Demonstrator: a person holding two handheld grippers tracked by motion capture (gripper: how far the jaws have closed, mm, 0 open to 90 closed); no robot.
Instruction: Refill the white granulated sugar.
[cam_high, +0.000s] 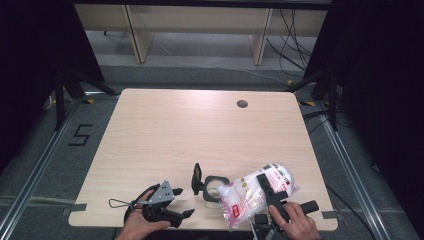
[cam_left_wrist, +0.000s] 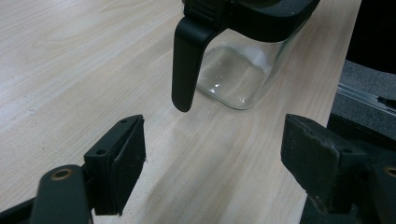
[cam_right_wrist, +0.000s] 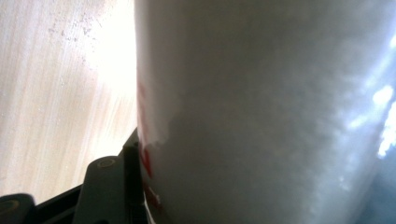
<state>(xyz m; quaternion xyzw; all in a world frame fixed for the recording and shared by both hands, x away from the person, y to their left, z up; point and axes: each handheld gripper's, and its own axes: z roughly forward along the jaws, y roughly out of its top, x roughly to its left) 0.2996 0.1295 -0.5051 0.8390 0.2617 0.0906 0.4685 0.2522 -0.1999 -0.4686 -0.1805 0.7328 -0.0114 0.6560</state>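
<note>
Fingers of the left gripper (cam_left_wrist: 212, 154) stand wide apart with nothing between them — bare wood shows in the gap — while those of the right gripper (cam_high: 270, 192) are clamped on a white bag (cam_high: 252, 192) with red print. That bag sits at the lower right of the high view, held over the near edge of the table (cam_high: 200, 130), its lower end tilted toward a glass jar (cam_high: 214, 189) just to its left; whether bag and jar touch cannot be told. In the right gripper view the bag (cam_right_wrist: 266, 112) presses close against the lens, a blurred white mass with a red streak down its left side, and one black finger (cam_right_wrist: 109, 189) shows at the lower left beside it. The jar stands upright at lower centre of the high view, with a black rim and its black lid flipped up on the left side. In the left gripper view the jar (cam_left_wrist: 236, 70) is at the upper centre, clear glass under a black collar, and a black handle (cam_left_wrist: 187, 65) hangs down from it, just beyond the open fingers. At the lower left of the high view the left gripper (cam_high: 167, 207) lies low near the table's front edge — a hand (cam_high: 142, 225) around it.
</note>
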